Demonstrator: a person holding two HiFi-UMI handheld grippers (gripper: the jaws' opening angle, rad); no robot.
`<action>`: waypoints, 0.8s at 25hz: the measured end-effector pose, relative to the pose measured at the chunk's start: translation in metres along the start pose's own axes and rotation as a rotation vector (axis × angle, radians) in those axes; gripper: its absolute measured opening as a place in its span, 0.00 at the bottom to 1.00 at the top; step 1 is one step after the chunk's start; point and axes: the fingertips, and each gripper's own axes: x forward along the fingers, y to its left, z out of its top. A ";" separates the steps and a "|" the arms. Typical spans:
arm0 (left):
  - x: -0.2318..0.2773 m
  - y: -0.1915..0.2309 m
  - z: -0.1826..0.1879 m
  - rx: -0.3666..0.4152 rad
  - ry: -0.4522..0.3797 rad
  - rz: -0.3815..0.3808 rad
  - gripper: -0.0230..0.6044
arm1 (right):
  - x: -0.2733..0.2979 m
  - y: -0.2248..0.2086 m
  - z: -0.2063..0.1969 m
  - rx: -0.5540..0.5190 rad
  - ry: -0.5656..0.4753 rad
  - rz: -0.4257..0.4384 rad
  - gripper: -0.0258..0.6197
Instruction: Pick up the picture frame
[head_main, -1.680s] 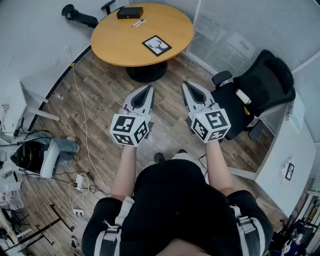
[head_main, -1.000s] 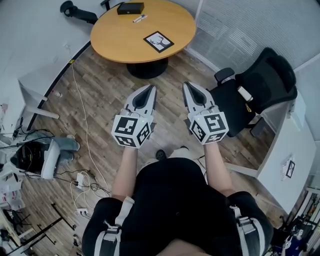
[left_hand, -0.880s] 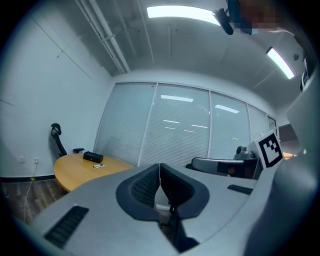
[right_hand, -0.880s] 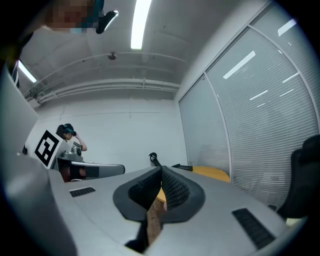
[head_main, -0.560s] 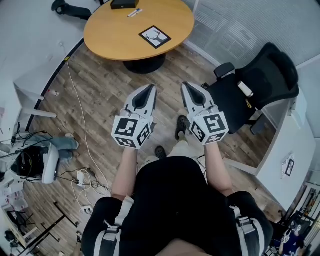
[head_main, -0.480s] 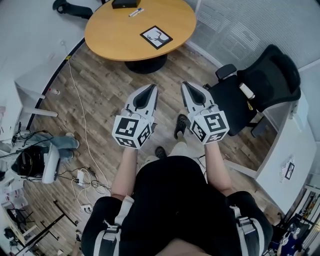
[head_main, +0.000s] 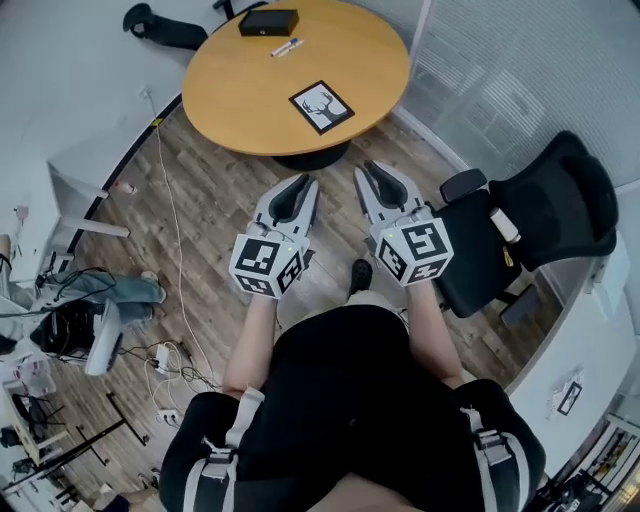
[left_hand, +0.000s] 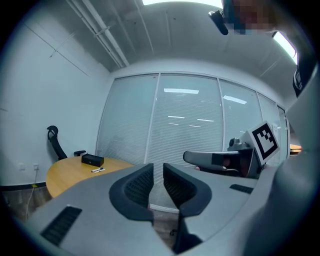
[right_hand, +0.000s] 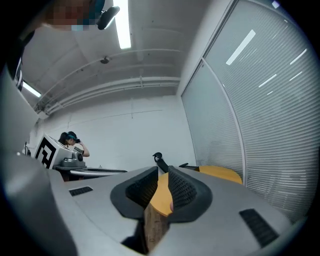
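Fingers (left_hand: 137, 187) of the left gripper (head_main: 300, 183) are just parting, a narrow gap between them with nothing in it. Those of the right gripper (head_main: 372, 170) also stand slightly released and empty; the round wooden worktop (head_main: 250, 90) shows through their gap. Both grippers are held level and side by side above the plank floor (head_main: 210, 200). The picture frame (head_main: 322, 106) lies flat on the worktop's near part, ahead of both sets of fingertips and apart from them. Farther ahead on the worktop sit a black box (head_main: 268, 22) and a marker (head_main: 286, 46). Right of the right fingers stands a black office chair (head_main: 530, 225), with a blind-covered glass wall (head_main: 520, 70) behind. Cables (head_main: 165, 220) trail over the floor to the left.
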 end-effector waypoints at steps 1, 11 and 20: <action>0.015 0.000 0.004 0.000 -0.003 0.009 0.16 | 0.005 -0.014 0.005 0.000 -0.001 0.013 0.13; 0.136 0.004 -0.008 -0.045 0.026 0.101 0.18 | 0.045 -0.138 0.002 0.041 0.035 0.067 0.14; 0.191 0.031 -0.038 -0.091 0.088 0.127 0.21 | 0.085 -0.186 -0.034 0.096 0.109 0.071 0.16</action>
